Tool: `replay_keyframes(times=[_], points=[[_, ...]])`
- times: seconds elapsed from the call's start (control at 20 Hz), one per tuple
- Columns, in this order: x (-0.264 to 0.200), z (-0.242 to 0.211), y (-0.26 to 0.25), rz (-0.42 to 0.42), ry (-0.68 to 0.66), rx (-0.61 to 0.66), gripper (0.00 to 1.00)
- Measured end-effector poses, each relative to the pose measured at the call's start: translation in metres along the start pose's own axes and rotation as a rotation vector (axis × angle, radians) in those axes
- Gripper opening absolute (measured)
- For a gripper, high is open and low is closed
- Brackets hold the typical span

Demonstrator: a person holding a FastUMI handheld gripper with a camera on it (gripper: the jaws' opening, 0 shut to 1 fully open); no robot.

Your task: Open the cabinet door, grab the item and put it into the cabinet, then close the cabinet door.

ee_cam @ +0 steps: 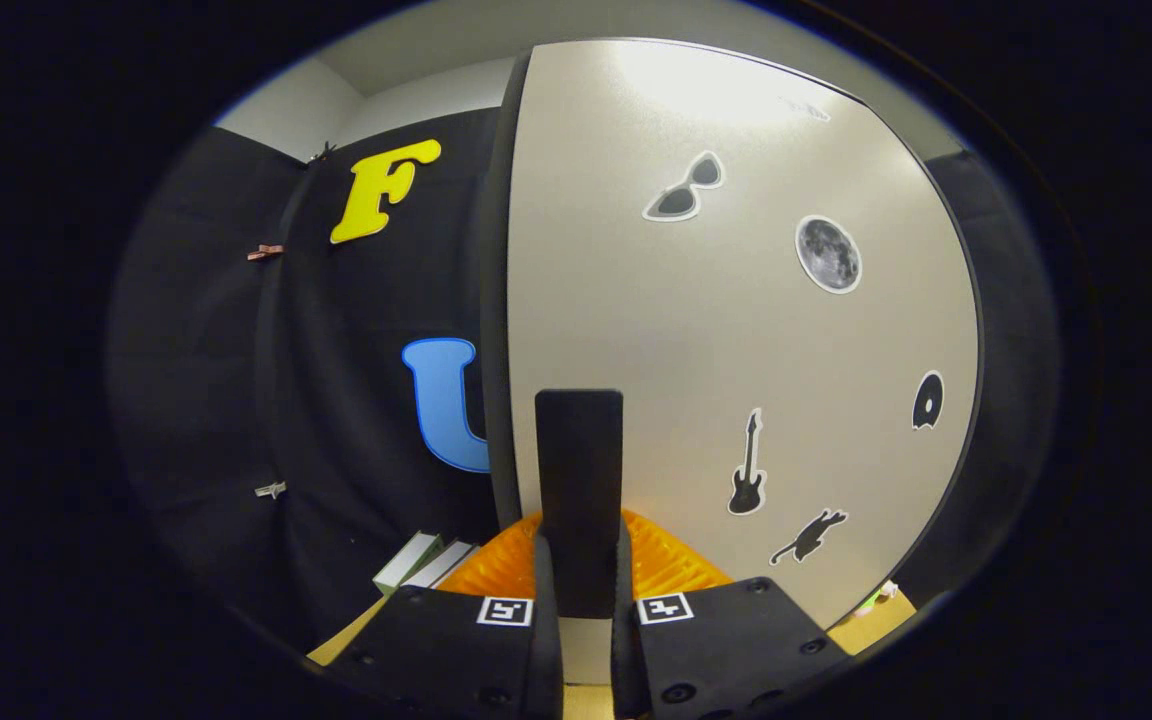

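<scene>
The cabinet door (736,330) is a pale panel with several black stickers, and it stands close in front of me. Its dark left edge (494,300) runs top to bottom beside the black cloth. A black upright handle (579,470) sticks out of the door's lower left part. My gripper (579,545) is shut on this handle, and the orange fingers (671,565) press on it from both sides. The cabinet's inside is hidden.
Two flat white boxes (421,562) lie on the wooden tabletop (351,630), left of the fingers and against the cloth wall. A small green and white thing (878,598) peeks out past the door's lower right corner. Dark cabinet body (1006,400) lies right of the door.
</scene>
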State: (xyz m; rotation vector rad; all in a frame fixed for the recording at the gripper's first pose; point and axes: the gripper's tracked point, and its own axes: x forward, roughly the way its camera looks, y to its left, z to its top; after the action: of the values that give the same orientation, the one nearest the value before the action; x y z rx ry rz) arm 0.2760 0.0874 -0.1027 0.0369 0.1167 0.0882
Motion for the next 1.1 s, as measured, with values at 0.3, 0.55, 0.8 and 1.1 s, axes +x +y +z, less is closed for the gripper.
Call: replay_keyframes(times=[0.3,0.55,0.8,1.1], points=[[-0.049,0.0,-0.003,0.012,0.02,-0.023,0.23],[-0.106,-0.003,-0.022,-0.071,-0.005,-0.003,0.23],[-0.162,-0.002,-0.053,-0.115,0.014,0.041,0.23],[-0.21,0.0,-0.089,-0.112,0.012,0.062,0.22]])
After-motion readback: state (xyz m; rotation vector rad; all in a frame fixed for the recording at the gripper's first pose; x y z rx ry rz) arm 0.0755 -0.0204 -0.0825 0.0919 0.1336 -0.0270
